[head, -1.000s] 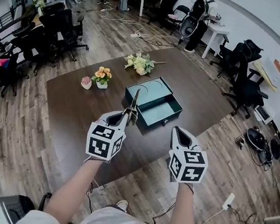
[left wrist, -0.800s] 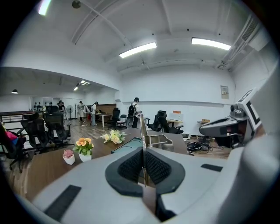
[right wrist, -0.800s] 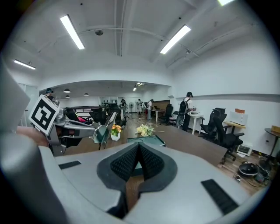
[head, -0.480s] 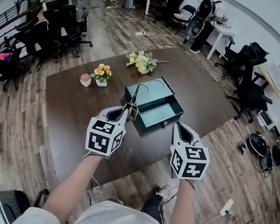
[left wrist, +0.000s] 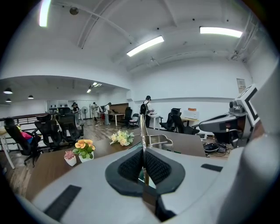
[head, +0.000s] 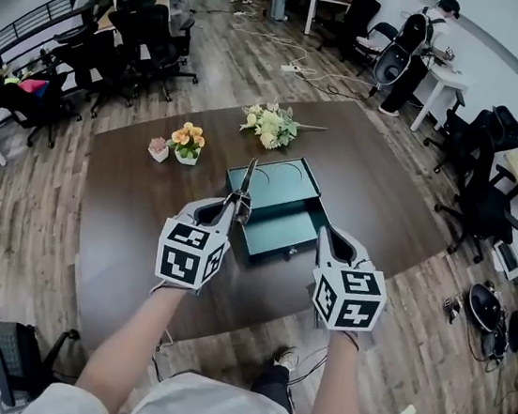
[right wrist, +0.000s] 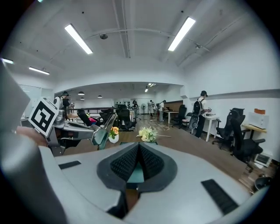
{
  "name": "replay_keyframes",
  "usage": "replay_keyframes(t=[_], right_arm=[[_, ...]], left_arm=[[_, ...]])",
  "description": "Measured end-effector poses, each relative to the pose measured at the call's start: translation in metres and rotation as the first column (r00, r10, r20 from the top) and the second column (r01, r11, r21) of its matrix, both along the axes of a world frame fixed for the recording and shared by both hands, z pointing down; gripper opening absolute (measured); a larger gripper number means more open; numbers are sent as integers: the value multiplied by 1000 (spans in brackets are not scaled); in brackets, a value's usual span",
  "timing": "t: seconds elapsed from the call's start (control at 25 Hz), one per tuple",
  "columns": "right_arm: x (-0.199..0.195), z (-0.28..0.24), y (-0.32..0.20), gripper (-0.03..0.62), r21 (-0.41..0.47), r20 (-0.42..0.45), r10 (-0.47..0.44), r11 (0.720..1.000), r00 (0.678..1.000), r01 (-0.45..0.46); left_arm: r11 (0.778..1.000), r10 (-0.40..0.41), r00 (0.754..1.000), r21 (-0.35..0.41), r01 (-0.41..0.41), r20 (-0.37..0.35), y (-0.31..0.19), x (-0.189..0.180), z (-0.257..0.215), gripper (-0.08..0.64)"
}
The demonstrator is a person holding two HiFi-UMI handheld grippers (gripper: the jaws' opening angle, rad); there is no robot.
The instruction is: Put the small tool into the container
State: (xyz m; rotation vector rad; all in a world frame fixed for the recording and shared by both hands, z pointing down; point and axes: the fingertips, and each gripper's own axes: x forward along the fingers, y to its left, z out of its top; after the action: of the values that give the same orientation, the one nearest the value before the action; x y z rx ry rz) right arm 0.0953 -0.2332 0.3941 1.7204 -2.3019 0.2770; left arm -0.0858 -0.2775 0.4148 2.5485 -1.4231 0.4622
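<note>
The left gripper [head: 228,211] is clamped fully closed on the small tool [head: 247,183], which points up beside the left edge of the open teal container [head: 286,230]. The right gripper [head: 324,236] hangs near the container's front, jaws together with nothing between them.

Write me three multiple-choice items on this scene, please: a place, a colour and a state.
1. Where does the bouquet lie? A) on the table beyond the container B) inside the container C) on the floor
2. What colour is the container? A) red B) teal C) white
3. What state is the left gripper in? A) open, empty B) shut on a flowerpot C) shut on the small tool
Answers: 1 A, it lies past the container's far edge; 2 B, its walls are teal; 3 C, its jaws clamp the slim metal tool.
</note>
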Motion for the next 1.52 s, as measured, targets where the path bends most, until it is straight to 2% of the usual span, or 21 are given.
replay_keyframes(t=[0.32, 0.84, 1.24, 1.52], right_arm=[[29, 5, -52, 3, -19, 6, -142, 990, 990, 142], [49, 1, -110, 4, -23, 29, -333, 942, 943, 334], [37, 1, -124, 4, -28, 46, -433, 900, 900, 435], [15, -5, -122, 5, -9, 37, -446, 895, 894, 447]], left_arm=[[991, -130, 991, -11, 131, 17, -27, 26, 2, -2], [945, -327, 945, -12, 327, 26, -49, 45, -4, -2], [909, -416, 908, 3, 416, 43, -36, 37, -16, -2], [917, -398, 914, 17, 398, 74, -30, 21, -20, -2]])
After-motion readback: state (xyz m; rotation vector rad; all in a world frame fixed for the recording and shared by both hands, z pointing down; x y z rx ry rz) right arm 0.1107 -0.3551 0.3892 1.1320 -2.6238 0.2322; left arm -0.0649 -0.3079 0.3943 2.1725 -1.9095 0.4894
